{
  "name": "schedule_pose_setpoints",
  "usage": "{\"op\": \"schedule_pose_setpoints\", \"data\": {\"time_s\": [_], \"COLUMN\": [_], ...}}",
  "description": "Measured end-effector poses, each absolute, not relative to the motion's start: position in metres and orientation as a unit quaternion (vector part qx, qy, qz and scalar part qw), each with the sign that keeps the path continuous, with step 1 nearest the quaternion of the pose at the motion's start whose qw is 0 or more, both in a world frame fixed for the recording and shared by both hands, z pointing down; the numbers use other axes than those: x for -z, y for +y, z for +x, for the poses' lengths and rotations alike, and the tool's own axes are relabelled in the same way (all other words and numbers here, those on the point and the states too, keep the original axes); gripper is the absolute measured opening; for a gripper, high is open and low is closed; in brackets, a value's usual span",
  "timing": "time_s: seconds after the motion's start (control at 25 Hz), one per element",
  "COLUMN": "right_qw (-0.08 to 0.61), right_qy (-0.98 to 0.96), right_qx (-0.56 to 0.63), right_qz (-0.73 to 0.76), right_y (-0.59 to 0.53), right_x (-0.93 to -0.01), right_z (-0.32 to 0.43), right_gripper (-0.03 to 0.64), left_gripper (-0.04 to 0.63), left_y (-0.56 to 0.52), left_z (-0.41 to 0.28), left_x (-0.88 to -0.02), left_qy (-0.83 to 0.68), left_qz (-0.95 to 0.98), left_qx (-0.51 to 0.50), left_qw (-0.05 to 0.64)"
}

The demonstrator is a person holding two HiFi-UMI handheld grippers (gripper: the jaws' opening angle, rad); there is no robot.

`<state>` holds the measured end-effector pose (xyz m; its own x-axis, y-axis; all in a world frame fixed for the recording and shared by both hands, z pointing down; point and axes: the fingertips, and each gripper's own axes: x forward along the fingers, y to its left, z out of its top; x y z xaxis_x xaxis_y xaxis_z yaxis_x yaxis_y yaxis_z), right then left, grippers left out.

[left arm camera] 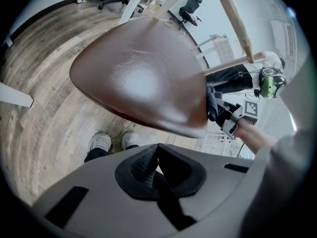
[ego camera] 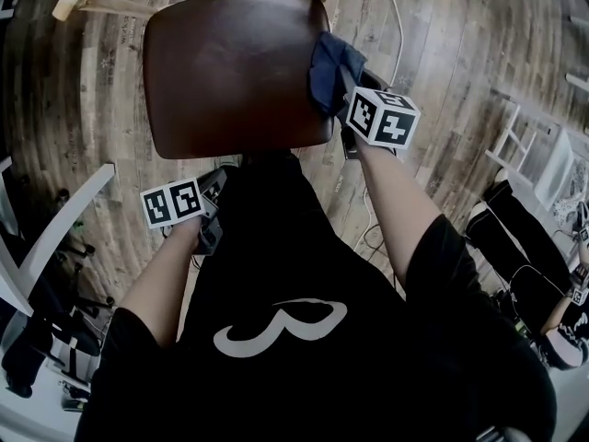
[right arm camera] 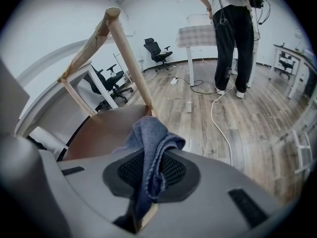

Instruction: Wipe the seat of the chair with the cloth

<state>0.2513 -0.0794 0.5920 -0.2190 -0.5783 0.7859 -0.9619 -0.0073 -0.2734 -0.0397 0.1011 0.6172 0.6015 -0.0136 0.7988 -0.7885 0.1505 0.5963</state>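
The wooden floor [ego camera: 442,44] fills the head view. On it stands the chair, its brown seat [ego camera: 235,72] taking up the upper centre of the frame. Pale wooden posts [right arm camera: 131,58] of the chair's back rise at the upper left of the right gripper view. A second person [right arm camera: 235,33] stands at the top right of that view, with a white cable [right arm camera: 218,118] lying on the boards near their feet.

The right gripper [ego camera: 348,109] is at the seat's right edge in the head view. Its fingers [right arm camera: 173,170] are clamped on the blue cloth [right arm camera: 148,143]. The cloth bunches up out of the fingers and lies against the right edge of the seat [right arm camera: 106,133].

The left gripper [ego camera: 213,212] is at the lower left in the head view, just below the seat's near edge and off it. Its fingers [left arm camera: 143,167] are pressed together with nothing between them. A pair of light shoes [left arm camera: 101,143] shows on the floor beneath the seat's edge in the left gripper view.
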Motion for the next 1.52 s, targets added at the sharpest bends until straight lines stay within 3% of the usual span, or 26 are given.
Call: {"op": "schedule_pose_setpoints", "data": {"time_s": [0.36, 0.68, 1.52], "right_qw": [0.182, 0.137, 0.173], "right_qy": [-0.663, -0.677, -0.772], "right_qx": [-0.399, -0.405, -0.427], "right_qz": [0.607, 0.599, 0.438], "right_y": [-0.085, -0.077, -0.056], "right_x": [-0.557, -0.526, -0.525], "right_z": [0.234, 0.16, -0.093], "right_gripper": [0.055, 0.055, 0.055], "left_gripper": [0.012, 0.012, 0.012], "left_y": [0.105, 0.115, 0.157], "left_z": [-0.062, -0.125, -0.251], "left_x": [-0.621, -0.614, -0.618], "left_qy": [-0.325, -0.33, -0.407], "left_qz": [0.591, 0.591, 0.546], "left_qx": [-0.295, -0.305, -0.22], "left_qw": [0.676, 0.67, 0.699]}}
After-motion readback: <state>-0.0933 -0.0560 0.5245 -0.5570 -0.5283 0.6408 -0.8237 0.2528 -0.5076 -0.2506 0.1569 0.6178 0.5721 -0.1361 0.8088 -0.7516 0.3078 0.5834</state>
